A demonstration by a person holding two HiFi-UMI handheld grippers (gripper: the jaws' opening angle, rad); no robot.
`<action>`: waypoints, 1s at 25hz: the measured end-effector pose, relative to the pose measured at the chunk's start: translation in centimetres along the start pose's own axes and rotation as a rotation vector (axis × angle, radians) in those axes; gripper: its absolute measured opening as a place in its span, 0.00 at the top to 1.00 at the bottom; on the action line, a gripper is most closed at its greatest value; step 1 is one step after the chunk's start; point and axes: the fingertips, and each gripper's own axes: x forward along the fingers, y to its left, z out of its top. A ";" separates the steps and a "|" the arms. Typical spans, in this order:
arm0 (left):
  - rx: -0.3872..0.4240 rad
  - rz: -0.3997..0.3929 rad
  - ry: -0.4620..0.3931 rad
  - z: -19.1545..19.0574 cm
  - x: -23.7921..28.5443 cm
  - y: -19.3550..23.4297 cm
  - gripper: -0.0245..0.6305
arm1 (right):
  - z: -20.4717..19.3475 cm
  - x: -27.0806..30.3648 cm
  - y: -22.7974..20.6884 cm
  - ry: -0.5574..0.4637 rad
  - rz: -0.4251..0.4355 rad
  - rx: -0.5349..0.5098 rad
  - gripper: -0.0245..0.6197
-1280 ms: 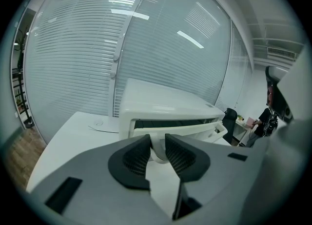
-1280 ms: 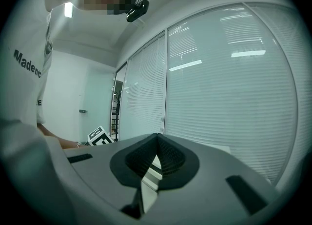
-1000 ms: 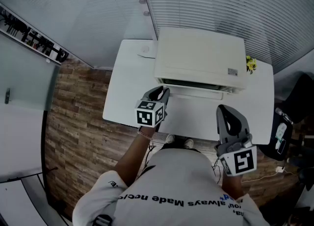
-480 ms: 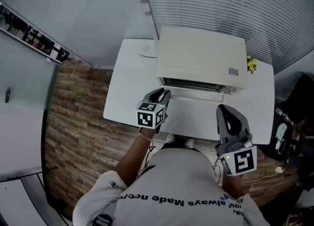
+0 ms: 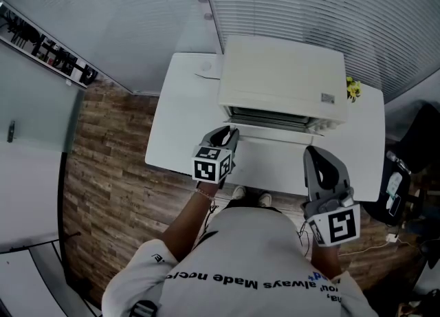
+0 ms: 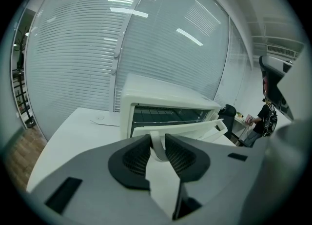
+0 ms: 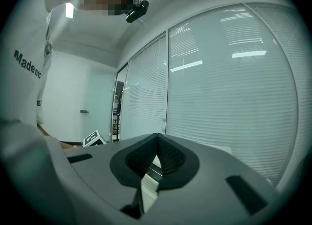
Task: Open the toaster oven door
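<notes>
A white toaster oven (image 5: 282,78) stands at the back of a white table (image 5: 175,123). Its door (image 6: 178,130) hangs partly open, tilted out at the top, and the wire rack (image 6: 168,115) shows behind it. My left gripper (image 5: 228,132) is shut on the left end of the white door handle (image 6: 157,147), which sits between the ribbed pads. The right gripper (image 5: 316,157) hovers over the table's front right edge, close to the person's body. In the right gripper view its jaws (image 7: 157,158) are shut, and nothing is held between them.
A small yellow object (image 5: 353,90) lies on the table right of the oven. A flat round white thing (image 5: 204,69) lies at the back left. Blinds behind glass (image 5: 309,6) close off the far side. A black chair (image 5: 412,147) stands at the right, over wood flooring (image 5: 103,171).
The left gripper has drawn the handle slightly toward the person, and the door gap at the top has widened. The right gripper has stayed where it was.
</notes>
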 end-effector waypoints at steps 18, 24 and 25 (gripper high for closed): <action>0.016 0.009 0.024 -2.2 -0.9 -0.4 0.80 | 0.2 -0.6 0.6 -0.007 0.001 0.000 0.95; 0.009 0.005 0.051 -3.4 -1.2 -0.4 0.80 | 0.2 -0.8 0.6 -0.006 -0.004 -0.001 0.95; 0.007 0.004 0.057 -3.6 -1.3 -0.4 0.80 | 0.2 -0.9 0.6 -0.007 -0.004 -0.002 0.95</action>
